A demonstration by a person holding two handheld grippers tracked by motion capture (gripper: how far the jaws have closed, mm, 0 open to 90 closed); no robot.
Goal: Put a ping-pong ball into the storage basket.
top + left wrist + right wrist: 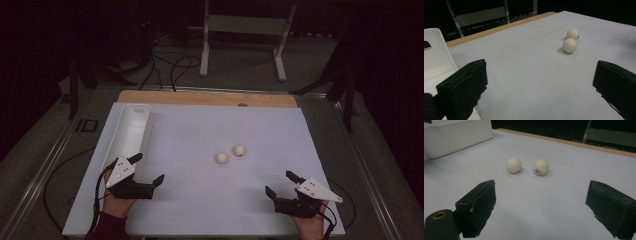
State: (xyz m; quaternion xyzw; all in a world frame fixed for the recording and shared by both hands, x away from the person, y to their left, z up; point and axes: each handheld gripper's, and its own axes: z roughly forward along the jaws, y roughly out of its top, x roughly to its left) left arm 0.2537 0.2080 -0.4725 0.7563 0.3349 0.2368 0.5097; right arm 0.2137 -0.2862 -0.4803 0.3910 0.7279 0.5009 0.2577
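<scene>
Balls, two of them and both off-white, sat close together near the middle of the pale surface [200,130]: the nearer ball [221,158] lay just beside the farther ball [239,150], which carried a small dark print in the right gripper view [540,166]. Neither touched the other, and both rested loose on the sheet, within reach of either hand.

A long white tray [131,131] stood along the left edge of the surface, empty as far as could be seen. It was probably placed there as the place to drop the balls, well apart from them so a carry was needed.

The left hand-held gripper [148,168] rested low at the near left, just beside the tray's near end, with its jaws spread wide and nothing between them. The right hand-held gripper [281,184] rested at the near right, also fully spread and empty. Both pointed inward towards the balls, which suggested a ready stance before a reach. The wide opening suited a round thing that could roll away from a narrow approach.
</scene>
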